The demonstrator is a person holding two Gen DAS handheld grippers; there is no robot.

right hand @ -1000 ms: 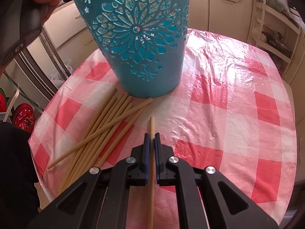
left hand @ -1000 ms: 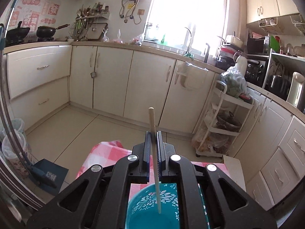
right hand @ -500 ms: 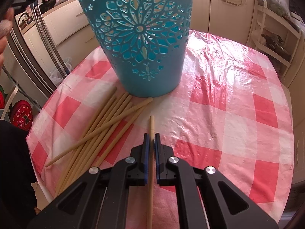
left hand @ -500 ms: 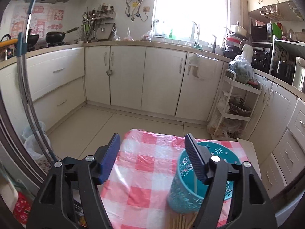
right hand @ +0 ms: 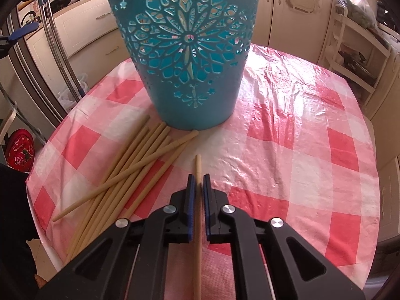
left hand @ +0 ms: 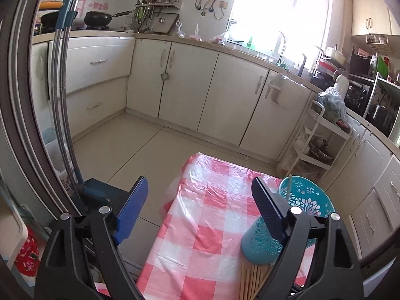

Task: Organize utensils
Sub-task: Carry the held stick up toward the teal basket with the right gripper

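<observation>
A teal cut-out holder (right hand: 187, 57) stands on the red-checked table (right hand: 300, 150); in the left wrist view the holder (left hand: 300, 210) has one chopstick (left hand: 289, 185) standing in it. Several wooden chopsticks (right hand: 130, 170) lie in a pile left of the holder's base; their ends show in the left wrist view (left hand: 252, 280). My right gripper (right hand: 197, 180) is shut on a single chopstick (right hand: 198, 165) just above the table, pointing at the holder. My left gripper (left hand: 197, 200) is open and empty, up above the table's left part.
A metal stand with blue clamps (left hand: 67, 100) rises left of the table. Kitchen cabinets (left hand: 200, 82) and a white wire rack (left hand: 317, 145) lie beyond the table. The table's edge (right hand: 40, 190) is close on the left of the pile.
My left gripper let go of its chopstick into the holder, opened wide, and drew back up and to the left. My right gripper keeps its chopstick and moved slightly nearer the holder.
</observation>
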